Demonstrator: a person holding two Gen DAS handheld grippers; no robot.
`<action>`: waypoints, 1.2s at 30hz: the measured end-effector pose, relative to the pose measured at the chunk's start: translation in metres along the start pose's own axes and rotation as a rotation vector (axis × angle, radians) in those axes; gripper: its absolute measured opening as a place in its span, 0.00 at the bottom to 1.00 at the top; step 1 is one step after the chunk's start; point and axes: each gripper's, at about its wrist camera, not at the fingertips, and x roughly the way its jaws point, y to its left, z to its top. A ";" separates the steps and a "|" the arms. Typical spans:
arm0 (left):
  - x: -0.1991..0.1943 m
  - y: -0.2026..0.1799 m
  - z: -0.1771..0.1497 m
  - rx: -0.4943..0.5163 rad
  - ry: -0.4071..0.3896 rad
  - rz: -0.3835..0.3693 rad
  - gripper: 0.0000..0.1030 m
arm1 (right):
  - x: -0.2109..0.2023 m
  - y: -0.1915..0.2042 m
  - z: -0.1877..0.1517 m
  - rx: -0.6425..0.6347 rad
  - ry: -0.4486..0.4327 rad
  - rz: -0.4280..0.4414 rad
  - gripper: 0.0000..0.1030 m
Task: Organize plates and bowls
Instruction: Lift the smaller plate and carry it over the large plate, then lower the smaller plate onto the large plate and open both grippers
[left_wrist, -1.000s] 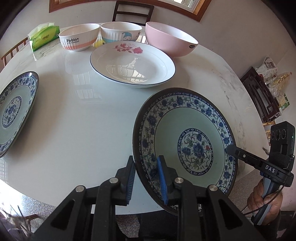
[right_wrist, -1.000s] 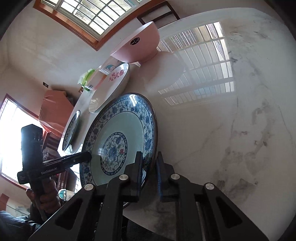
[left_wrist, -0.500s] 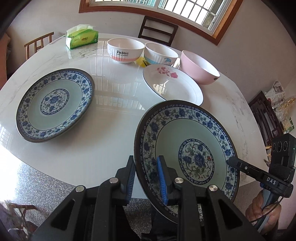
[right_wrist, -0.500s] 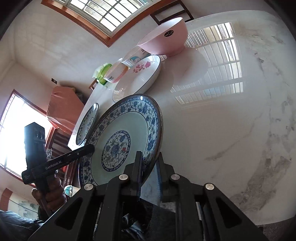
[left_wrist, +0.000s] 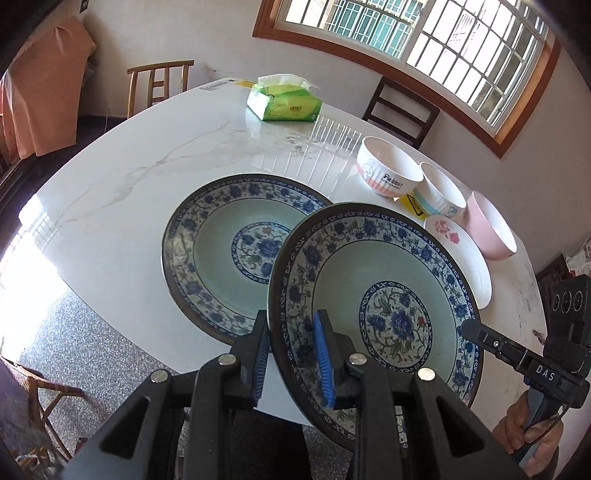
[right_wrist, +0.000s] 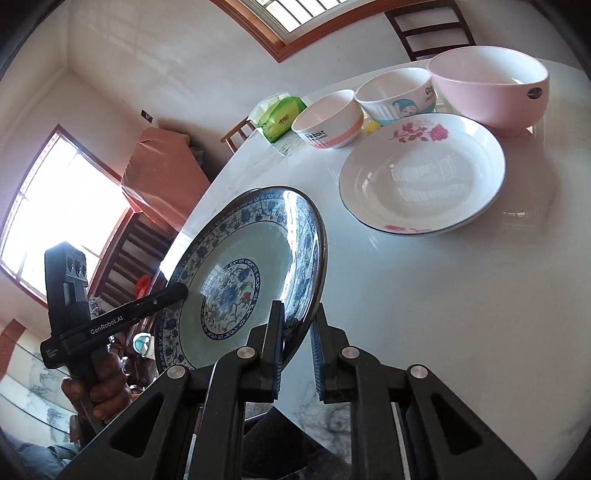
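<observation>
A blue-and-white flowered plate hangs tilted above the near edge of the table, held from both sides. My left gripper is shut on its left rim, and my right gripper is shut on its right rim. In the right wrist view the same plate stands steeply on edge. A matching blue plate lies flat on the white marble table, partly hidden behind the held one. A white rose plate lies farther right.
Behind the rose plate stand a striped Rabbit bowl, a cartoon bowl and a pink bowl. A green tissue pack lies at the far side. Wooden chairs ring the table.
Both grippers carried the held plate leftward along the table. The matching plate on the table, earlier far to the left, now lies directly behind the held plate.
</observation>
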 end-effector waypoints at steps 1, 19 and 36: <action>0.002 0.008 0.005 -0.013 -0.003 0.009 0.23 | 0.010 0.005 0.006 -0.013 0.008 0.001 0.14; 0.045 0.082 0.052 -0.087 -0.020 0.091 0.24 | 0.129 0.055 0.060 -0.134 0.103 -0.033 0.15; 0.050 0.083 0.046 -0.040 -0.041 0.144 0.25 | 0.133 0.069 0.051 -0.177 0.086 -0.092 0.16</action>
